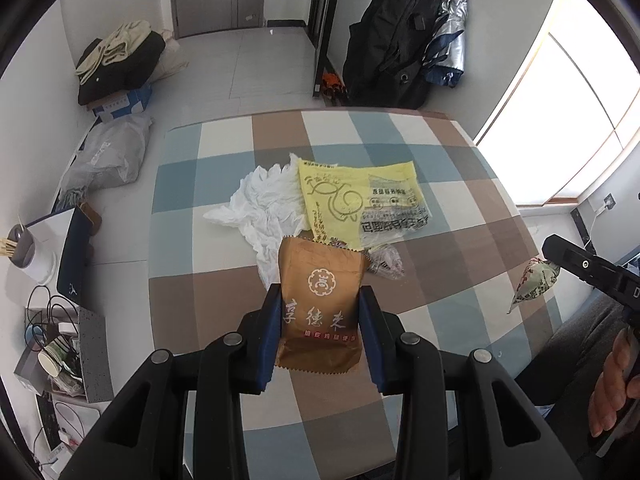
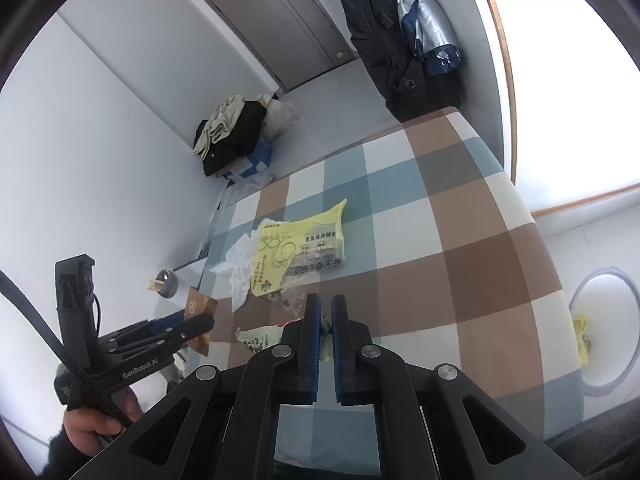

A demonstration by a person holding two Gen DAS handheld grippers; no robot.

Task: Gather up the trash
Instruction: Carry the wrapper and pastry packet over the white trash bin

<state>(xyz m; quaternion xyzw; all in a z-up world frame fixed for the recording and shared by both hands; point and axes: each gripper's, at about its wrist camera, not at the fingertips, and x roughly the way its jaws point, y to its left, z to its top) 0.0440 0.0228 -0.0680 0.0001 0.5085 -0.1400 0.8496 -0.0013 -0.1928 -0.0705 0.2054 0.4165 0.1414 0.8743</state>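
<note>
Brown snack wrapper (image 1: 320, 304) sits clamped between the left gripper's (image 1: 319, 322) fingers, above the checked bench's (image 1: 460, 216) near edge. Beyond it lie white tissue (image 1: 264, 204) and a yellow bag (image 1: 344, 196). The right gripper's (image 2: 325, 320) fingers pinch a small printed wrapper (image 2: 260, 337).

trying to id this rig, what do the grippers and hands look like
Both grippers are matte black linkage frames with round silver pivot pins and blue finger pads. The left gripper carries white "GenRobot.AI" lettering and a black cable. The left hand shows a dark sleeve; the right hand is bare skin.
</note>
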